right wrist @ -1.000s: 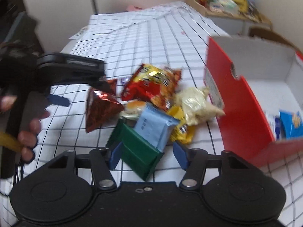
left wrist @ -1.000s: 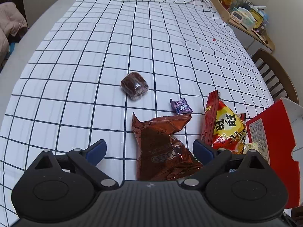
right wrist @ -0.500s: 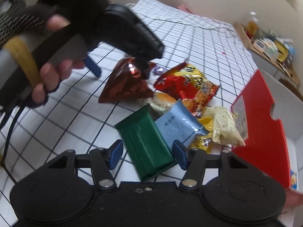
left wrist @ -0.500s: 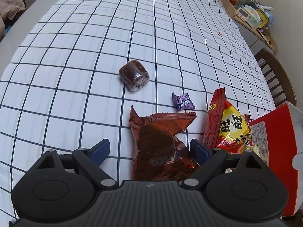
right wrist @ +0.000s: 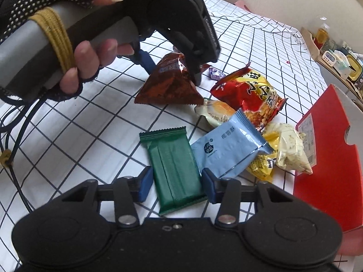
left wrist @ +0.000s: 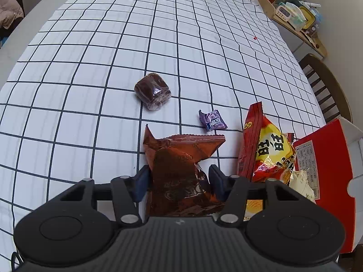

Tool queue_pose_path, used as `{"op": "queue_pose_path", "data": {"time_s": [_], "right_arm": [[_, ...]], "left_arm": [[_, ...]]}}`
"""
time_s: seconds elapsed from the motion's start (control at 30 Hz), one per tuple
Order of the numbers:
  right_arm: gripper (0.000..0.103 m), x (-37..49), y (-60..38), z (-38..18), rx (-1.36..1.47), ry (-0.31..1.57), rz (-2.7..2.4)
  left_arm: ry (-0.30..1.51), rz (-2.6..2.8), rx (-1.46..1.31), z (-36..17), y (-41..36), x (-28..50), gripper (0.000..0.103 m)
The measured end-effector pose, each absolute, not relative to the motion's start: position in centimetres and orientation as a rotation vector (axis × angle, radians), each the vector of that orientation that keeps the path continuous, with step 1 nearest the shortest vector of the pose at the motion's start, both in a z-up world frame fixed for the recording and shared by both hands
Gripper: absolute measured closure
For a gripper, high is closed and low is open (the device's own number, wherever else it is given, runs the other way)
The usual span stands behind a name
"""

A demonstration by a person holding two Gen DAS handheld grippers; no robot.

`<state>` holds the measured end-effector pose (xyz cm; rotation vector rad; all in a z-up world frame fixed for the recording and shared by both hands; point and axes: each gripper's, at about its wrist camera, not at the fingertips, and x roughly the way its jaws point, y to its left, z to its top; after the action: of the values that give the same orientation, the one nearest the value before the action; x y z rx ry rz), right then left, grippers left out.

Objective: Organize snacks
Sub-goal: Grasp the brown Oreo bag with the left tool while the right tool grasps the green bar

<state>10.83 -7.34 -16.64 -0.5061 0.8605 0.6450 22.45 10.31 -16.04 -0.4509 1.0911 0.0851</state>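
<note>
Snacks: our left gripper (left wrist: 178, 182) is closing on the brown snack bag (left wrist: 181, 172), which now sits between its pads on the checked cloth (left wrist: 90, 68).
Change: those jaws stood wide a second ago, so we think a pickup starts.
Right gripper (right wrist: 175, 184): closing around the green packet (right wrist: 173, 167), pads just beside it.
Box: red box (right wrist: 329, 158) waits nearby.
</note>
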Motion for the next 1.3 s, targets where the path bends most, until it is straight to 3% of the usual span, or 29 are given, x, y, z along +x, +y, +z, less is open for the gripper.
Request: {"op": "queue_pose_path", "data": {"time_s": [0.03,0.13,0.27,0.37,0.43,0.77,1.0,1.17,1.3], "right_arm": [[0.058,10.8,-7.4,-16.6,-0.5,0.862,0.641],[0.061,10.6,-7.6,-16.4,-0.474,0.866,0.63],[0.08,10.1,-7.8,-15.7,-0.435,0.867,0.641],[0.083,9.6,-7.5,-15.6,-0.462,0.87,0.649],[0.082,9.5,-7.6,-15.6,-0.469,0.866,0.646],[0.05,10.5,-8.8,-16.2,-0.415,0.881,0.623],[0.047,11.3,-9.5,-16.7,-0.334,0.921,0.646],[0.058,10.9,-9.4,-16.7,-0.339,0.917,0.651],[0.059,10.8,-9.6,-16.5,-0.312,0.932,0.634]], "left_arm": [[1.091,0.088,-0.446,-16.0,10.3,22.3,0.057],[1.094,0.093,-0.446,-15.9,10.5,21.8,0.057],[1.097,0.109,-0.44,-15.8,10.7,20.7,0.058],[1.101,0.116,-0.435,-15.7,10.9,19.7,0.058],[1.102,0.122,-0.434,-15.6,11.1,19.1,0.058],[1.102,0.139,-0.429,-15.2,11.6,16.6,0.058],[1.096,0.135,-0.423,-14.8,11.5,15.6,0.058],[1.088,0.127,-0.416,-14.4,11.2,15.1,0.058],[1.085,0.119,-0.404,-14.0,10.8,14.6,0.059]]}}
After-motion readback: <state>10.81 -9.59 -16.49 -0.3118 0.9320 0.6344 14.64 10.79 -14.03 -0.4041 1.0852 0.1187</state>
